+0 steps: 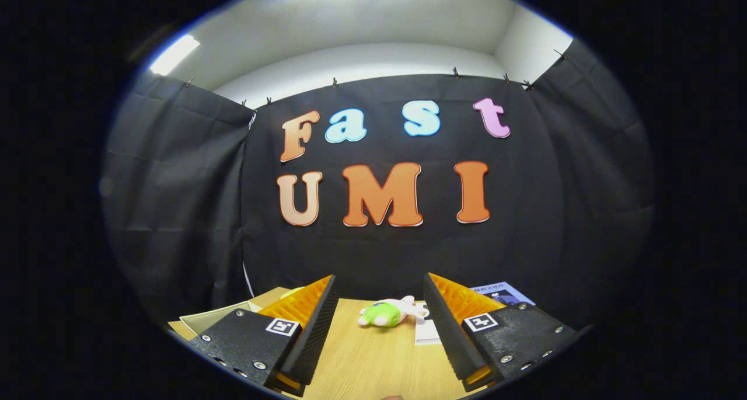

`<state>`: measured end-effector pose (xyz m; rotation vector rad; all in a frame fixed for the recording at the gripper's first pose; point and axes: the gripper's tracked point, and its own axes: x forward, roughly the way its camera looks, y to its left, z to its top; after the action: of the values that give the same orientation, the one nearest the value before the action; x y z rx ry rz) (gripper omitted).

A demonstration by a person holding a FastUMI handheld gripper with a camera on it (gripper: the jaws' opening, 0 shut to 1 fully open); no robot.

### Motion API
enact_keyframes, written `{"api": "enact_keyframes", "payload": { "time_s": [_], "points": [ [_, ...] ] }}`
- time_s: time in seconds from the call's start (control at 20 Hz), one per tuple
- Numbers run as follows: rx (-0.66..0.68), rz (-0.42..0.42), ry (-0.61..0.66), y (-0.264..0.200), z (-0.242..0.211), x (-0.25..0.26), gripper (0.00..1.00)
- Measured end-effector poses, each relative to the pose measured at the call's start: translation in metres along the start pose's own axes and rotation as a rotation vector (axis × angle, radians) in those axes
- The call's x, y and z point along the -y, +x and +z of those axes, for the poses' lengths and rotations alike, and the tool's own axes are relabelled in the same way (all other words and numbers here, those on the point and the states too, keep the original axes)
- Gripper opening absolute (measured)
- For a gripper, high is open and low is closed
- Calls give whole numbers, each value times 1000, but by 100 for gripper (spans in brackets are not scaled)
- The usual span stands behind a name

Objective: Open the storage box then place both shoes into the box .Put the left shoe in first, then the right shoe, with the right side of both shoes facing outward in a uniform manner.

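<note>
Between the fingers, bare tabletop: the gripper [379, 336] stands spread wide and holds nothing.

Just ahead of the fingers on the wooden table [362, 365] lies a small green and pink plush toy [386, 313], with a white paper sheet [427, 331] beside it and a blue booklet [503, 293] beyond the right finger. A pale flat object [217, 317], perhaps a lid, sits past the left finger. I cannot tell where the storage box or shoes are, so the task looks unstarted: opening and both placements remain.
</note>
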<state>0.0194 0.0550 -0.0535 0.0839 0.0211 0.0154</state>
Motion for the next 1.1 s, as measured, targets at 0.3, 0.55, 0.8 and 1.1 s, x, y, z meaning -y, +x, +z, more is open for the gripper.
{"api": "enact_keyframes", "payload": {
  "time_s": [0.3,0.55,0.8,1.1],
  "points": [
    [71,-1,-6,-22,23,21,92],
    [92,-35,-32,-28,22,40,97],
    [68,-76,-103,-31,18,49,97],
    [74,-11,-28,-35,31,40,97]
  ]
}}
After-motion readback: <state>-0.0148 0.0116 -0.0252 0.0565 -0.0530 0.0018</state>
